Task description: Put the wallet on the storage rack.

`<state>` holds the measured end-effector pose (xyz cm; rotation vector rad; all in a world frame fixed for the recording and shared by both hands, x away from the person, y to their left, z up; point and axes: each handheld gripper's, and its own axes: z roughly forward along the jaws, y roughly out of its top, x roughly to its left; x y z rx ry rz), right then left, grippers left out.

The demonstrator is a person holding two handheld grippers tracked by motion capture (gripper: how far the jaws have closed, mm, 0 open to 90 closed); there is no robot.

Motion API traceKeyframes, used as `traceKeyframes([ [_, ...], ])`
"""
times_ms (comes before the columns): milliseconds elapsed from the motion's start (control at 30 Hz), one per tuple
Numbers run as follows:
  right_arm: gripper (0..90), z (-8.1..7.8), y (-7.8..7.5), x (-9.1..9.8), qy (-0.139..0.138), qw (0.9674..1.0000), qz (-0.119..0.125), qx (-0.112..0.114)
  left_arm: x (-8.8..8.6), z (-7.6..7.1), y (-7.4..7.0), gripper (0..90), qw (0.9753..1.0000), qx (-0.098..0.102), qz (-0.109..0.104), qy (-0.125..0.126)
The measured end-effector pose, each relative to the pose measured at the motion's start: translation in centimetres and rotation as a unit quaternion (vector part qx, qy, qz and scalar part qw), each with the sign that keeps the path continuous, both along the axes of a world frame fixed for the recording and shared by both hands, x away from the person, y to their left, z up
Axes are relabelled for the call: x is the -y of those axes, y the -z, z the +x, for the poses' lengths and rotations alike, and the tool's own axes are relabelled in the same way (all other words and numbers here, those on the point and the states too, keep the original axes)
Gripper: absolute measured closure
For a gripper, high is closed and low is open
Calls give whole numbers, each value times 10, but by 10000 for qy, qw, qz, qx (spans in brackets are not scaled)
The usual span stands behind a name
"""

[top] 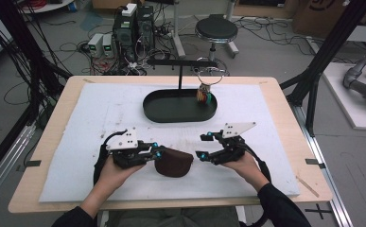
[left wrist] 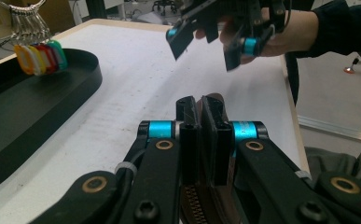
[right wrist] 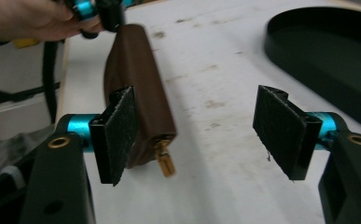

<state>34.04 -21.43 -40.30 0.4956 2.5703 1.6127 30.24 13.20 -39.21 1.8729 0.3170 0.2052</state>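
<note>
High view: we sit at a wooden table (top: 275, 90) spread with a white mat (top: 100, 113), a gripper in each hand. Our left gripper (top: 158, 152) has its jaws pinched tight on one end of a brown zip pouch (top: 173, 163), which lies on the mat near the table's front edge, between our two hands. Our right gripper (top: 203, 145) hovers just beside the pouch's other end, jaws spread wide and holding nothing.

From the left gripper view we see the pouch's (left wrist: 214, 108) brown edge squeezed between the two black jaws, its zip teeth showing below them, with our right gripper (left wrist: 206, 44) raised over the mat farther off.

From the right gripper view the pouch (right wrist: 138, 88) stretches away toward the left gripper (right wrist: 104, 10), and a gold zip pull (right wrist: 165, 162) hangs at its near end, close to one open pad (right wrist: 120, 133).

Behind the pouch, well apart, we have a black oval tray (top: 171, 113) bearing a stand (top: 180, 71), from which a ring of coloured key tags (top: 204, 96) hangs down into the tray.
</note>
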Motion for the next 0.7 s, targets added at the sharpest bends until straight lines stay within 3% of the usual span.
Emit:
traceKeyframes([
  [300, 362, 3, 17, -31, -566, 9967, -370, -458, -1, -2, 0, 854, 10000, 56, 10, 71],
  [433, 458, 6, 24, -38, -784, 9935, -528, -638, -2, -2, 1, 850, 10000, 37, 8, 71],
  [500, 529, 5, 24, -40, -887, 9927, -549, -610, -3, -2, 1, 848, 10000, 25, 15, 54],
  [700, 596, 5, 24, -39, -986, 9925, -517, -513, -6, -1, 2, 845, 10000, 11, 43, 20],
])
